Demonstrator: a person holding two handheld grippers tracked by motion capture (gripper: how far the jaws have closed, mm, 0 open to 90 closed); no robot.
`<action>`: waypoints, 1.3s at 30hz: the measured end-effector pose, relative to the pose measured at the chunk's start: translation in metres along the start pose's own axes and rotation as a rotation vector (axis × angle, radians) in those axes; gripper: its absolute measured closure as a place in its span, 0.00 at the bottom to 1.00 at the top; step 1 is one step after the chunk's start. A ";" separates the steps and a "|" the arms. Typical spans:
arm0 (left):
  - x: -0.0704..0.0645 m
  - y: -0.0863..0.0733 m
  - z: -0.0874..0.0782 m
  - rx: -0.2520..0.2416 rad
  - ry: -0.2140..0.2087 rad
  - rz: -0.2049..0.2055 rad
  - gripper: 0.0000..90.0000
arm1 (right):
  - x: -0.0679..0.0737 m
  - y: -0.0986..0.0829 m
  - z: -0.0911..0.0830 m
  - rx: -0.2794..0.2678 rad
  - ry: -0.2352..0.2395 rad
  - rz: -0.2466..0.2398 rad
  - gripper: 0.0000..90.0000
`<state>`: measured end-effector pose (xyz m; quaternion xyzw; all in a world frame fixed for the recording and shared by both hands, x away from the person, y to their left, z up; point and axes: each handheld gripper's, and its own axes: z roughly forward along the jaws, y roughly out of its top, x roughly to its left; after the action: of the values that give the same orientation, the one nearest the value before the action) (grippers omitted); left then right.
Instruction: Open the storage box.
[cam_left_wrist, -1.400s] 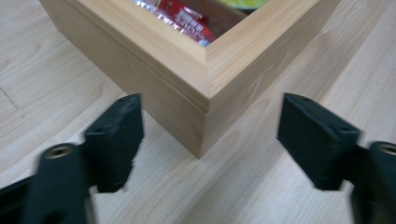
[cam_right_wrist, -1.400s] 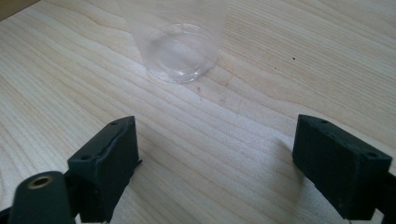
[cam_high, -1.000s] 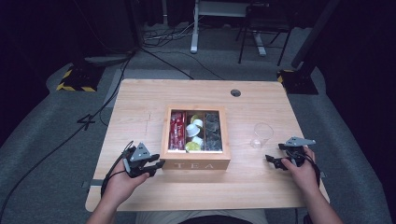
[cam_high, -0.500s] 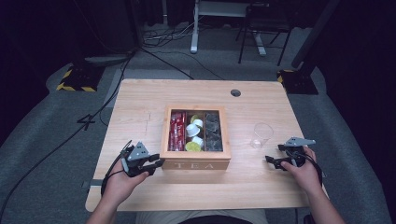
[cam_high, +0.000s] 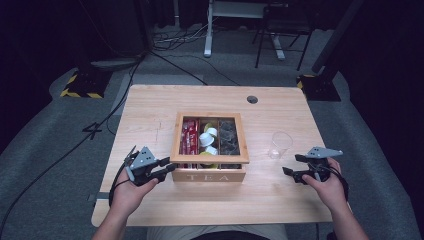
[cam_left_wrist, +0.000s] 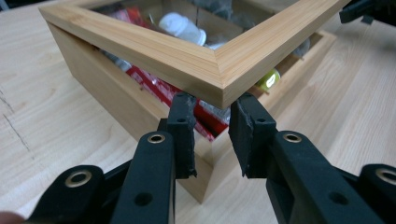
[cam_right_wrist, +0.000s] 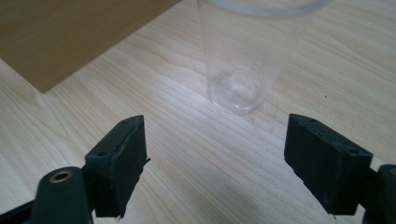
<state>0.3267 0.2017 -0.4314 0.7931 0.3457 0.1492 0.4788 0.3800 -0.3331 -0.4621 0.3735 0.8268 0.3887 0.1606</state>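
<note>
A wooden tea box (cam_high: 210, 176) marked TEA stands mid-table, holding red packets (cam_high: 189, 137), white pods (cam_high: 208, 136) and dark pods. Its glass-paned lid (cam_left_wrist: 187, 51) is lifted slightly at the near left corner, so a gap shows the red packets under it. My left gripper (cam_high: 169, 166) is at that corner, its jaws (cam_left_wrist: 212, 133) close together on either side of the lid's corner. A clear plastic cup (cam_high: 280, 145) stands upright right of the box. My right gripper (cam_high: 292, 165) is wide open just short of the cup (cam_right_wrist: 243, 56), touching nothing.
The light wooden table (cam_high: 150, 115) has a round cable hole (cam_high: 252, 99) at the back. The box's side wall (cam_right_wrist: 70, 32) lies left of the cup. Cables, chair legs and yellow-black stands are on the floor beyond the table.
Both hands have barely shifted. The lid's frame looks a touch larger from above, as if raised a little at the front.
</note>
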 end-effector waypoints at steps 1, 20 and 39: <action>0.000 0.001 0.000 -0.008 0.003 0.001 0.78 | 0.002 0.001 -0.001 -0.005 0.006 0.005 0.27; 0.003 0.017 0.002 -0.059 0.013 -0.030 0.80 | 0.050 0.054 -0.018 -0.119 0.079 -0.083 0.27; 0.004 0.022 0.003 -0.077 -0.005 -0.044 0.79 | 0.099 0.105 0.012 -0.170 0.132 -0.237 0.32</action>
<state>0.3400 0.1954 -0.4143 0.7668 0.3558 0.1499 0.5128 0.3719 -0.2092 -0.3876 0.2322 0.8378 0.4595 0.1817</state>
